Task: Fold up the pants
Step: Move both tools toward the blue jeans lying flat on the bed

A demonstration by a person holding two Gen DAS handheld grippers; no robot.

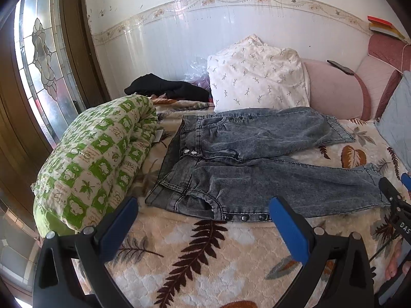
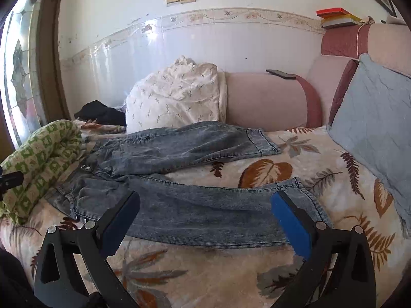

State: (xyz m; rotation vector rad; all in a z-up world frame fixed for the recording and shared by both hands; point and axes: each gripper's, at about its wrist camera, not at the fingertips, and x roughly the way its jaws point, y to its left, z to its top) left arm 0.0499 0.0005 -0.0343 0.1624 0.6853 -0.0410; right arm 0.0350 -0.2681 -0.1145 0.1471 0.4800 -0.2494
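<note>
The grey jeans lie flat and unfolded on the bed, on a cream blanket patterned with brown leaves; the waistband is at the left beside a rolled green-and-white quilt, and the two legs run rightward, spread apart in a narrow V. The left gripper hangs above the near edge of the jeans with its blue-padded fingers spread wide and nothing between them; the right gripper hovers over the nearer leg, likewise wide open and empty. Only the left wrist view shows the front pocket and the row of studs along the near seam, plus the tip of the other gripper and some fingers of a hand at the right edge; only the right wrist view shows the whole pale blue cushion leaning at the headboard. Both views take in a white sprigged pillow and a phone on the pink bolster.
</note>
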